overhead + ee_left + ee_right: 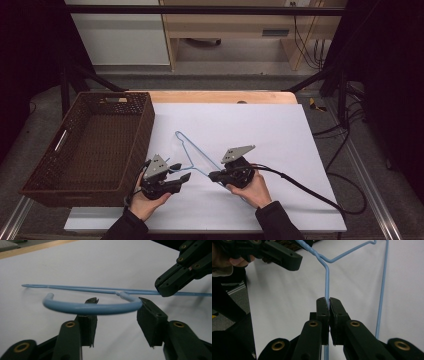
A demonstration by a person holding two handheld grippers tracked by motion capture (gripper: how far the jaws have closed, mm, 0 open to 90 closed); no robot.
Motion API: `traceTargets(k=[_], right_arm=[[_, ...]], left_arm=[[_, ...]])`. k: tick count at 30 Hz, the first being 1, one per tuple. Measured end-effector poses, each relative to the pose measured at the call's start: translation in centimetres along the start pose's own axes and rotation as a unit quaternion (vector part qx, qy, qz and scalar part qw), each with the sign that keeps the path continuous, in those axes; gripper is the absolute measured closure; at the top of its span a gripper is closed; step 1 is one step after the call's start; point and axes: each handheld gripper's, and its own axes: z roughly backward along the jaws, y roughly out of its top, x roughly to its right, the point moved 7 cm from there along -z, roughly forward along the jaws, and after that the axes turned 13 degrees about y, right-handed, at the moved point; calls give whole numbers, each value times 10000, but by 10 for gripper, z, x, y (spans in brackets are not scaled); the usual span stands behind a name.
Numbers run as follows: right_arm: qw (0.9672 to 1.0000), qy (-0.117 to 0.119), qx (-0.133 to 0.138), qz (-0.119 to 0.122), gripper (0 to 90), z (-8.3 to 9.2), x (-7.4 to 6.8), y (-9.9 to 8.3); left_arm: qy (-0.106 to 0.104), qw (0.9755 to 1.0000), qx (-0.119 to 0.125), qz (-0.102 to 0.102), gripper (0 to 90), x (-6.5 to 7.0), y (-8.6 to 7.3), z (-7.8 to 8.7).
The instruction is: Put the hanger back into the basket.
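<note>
Hanger (192, 152) on white sheet (280, 135), pinched by right gripper (216, 176)
Right jaws closed on its wire; left gripper (186, 177) agape, hook (92, 307) between its jaws; basket (142, 135) farther left; wooden table edge (220, 96) beyond.

My left tool (184, 176): jaws parted, pointing toward 3 o'clock. My right tool (214, 176): jaws pressed together, pointing toward 9 o'clock, tips near each other.
</note>
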Motion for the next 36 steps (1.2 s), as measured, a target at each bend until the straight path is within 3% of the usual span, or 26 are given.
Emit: traceTargets(k=[18,32,36], right_arm=[[10000,-16,-49,-17,874,-3,0,-2],[9999,-95,-81,41,867,-5,-1,-4],[9994,-309,-36,123,777,-1,-1,-2]], left_arm=[[-13,9998,185,5,796,6,5,-4],[72,9997,221,-65,843,9,7,-3],[69,9997,212,-94,844,10,7,-3]])
